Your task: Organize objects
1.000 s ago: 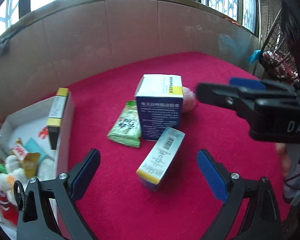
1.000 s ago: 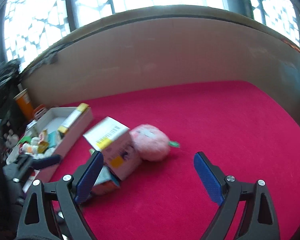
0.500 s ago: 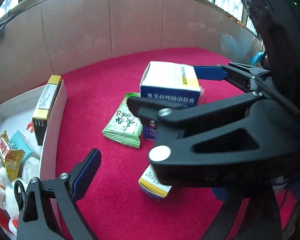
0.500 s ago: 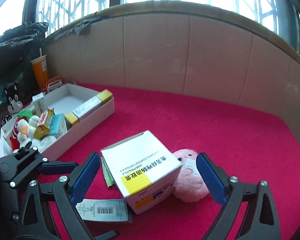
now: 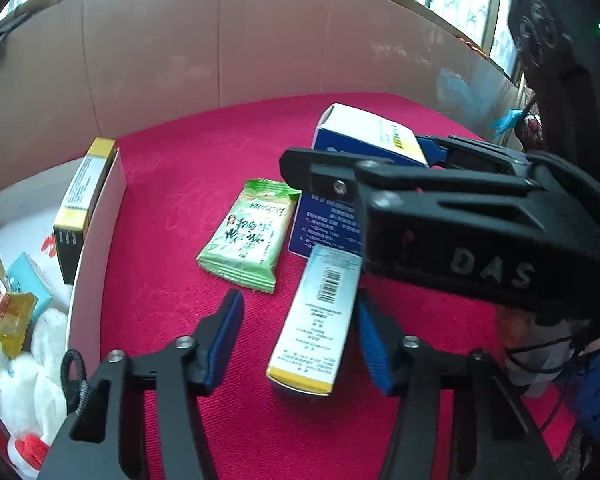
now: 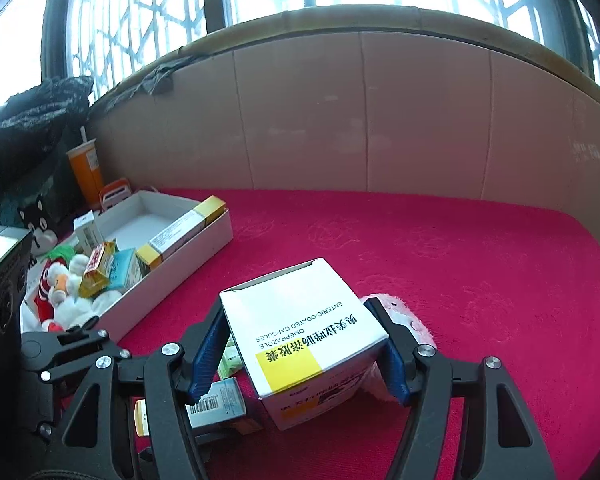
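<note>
My right gripper (image 6: 300, 354) is shut on the big white and blue medicine box (image 6: 304, 332); its blue pads press both sides. The box also shows in the left wrist view (image 5: 360, 148), behind the right gripper's black body (image 5: 460, 224). My left gripper (image 5: 300, 336) straddles a long slim box with a barcode and yellow end (image 5: 316, 320). The right pad touches it and the left pad stands apart. A green snack packet (image 5: 248, 236) lies on the red cloth (image 5: 188, 184) just beyond.
A white tray (image 6: 172, 276) at the left holds a long yellow-ended box (image 6: 184, 228), small packets and a white plush toy (image 5: 24, 364). A pink plush (image 6: 408, 324) lies behind the big box. An orange cup (image 6: 85, 168) stands beyond the tray. A cardboard wall rings the cloth.
My right gripper has closed onto the big medicine box. My left gripper has moved forward around the slim barcode box and its jaws have narrowed.
</note>
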A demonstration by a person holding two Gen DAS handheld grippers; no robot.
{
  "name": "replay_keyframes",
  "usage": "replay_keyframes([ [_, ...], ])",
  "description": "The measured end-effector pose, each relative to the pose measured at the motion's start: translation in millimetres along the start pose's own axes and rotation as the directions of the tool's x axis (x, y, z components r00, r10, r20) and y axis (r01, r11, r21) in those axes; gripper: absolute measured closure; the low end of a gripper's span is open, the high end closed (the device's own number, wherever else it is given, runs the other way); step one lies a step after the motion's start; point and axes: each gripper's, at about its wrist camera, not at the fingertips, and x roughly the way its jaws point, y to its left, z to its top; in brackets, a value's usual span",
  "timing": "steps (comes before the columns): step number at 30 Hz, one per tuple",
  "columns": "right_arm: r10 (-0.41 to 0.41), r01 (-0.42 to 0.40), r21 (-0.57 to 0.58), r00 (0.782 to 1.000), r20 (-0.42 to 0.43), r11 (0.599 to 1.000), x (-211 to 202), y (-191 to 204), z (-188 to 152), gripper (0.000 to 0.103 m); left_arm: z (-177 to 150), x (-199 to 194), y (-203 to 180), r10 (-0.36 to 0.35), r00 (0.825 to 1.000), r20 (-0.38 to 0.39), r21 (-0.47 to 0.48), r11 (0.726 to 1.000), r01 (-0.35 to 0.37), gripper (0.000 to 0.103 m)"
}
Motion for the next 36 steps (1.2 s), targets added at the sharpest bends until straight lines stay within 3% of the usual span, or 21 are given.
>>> replay_keyframes([
  [5, -0.003, 0.003, 0.038, 1.000, 0.011, 0.999, -2.7, -7.1, 0.1, 0.032, -1.1, 0.3, -8.0, 0.025, 1.000, 0.004, 0.041, 0.999, -0.026, 0.059],
  [12, -0.005, 0.004, 0.067, 1.000, 0.017, 0.998, -3.5, -15.4, 0.8, 0.032, -1.0, 5.4, -3.1, 0.019, 0.999, -0.036, 0.017, 1.000, -0.018, 0.061],
  [17, -0.012, 0.010, 0.078, 1.000, 0.024, 0.997, -4.6, -18.9, 0.5, 0.032, -1.3, 2.3, -4.5, 0.021, 0.999, -0.027, 0.025, 0.999, -0.020, 0.078],
  [30, -0.138, 0.131, 0.086, 0.987, 0.079, 0.988, -17.0, -19.4, 0.4, 0.033, -3.9, -18.3, -12.5, 0.084, 0.994, 0.074, 0.069, 0.994, -0.089, 0.079],
  [36, -0.160, 0.150, 0.106, 0.983, 0.092, 0.983, -21.2, -23.8, 0.2, 0.033, -5.6, -27.0, -16.3, 0.110, 0.987, 0.115, 0.080, 0.990, -0.119, 0.079],
])
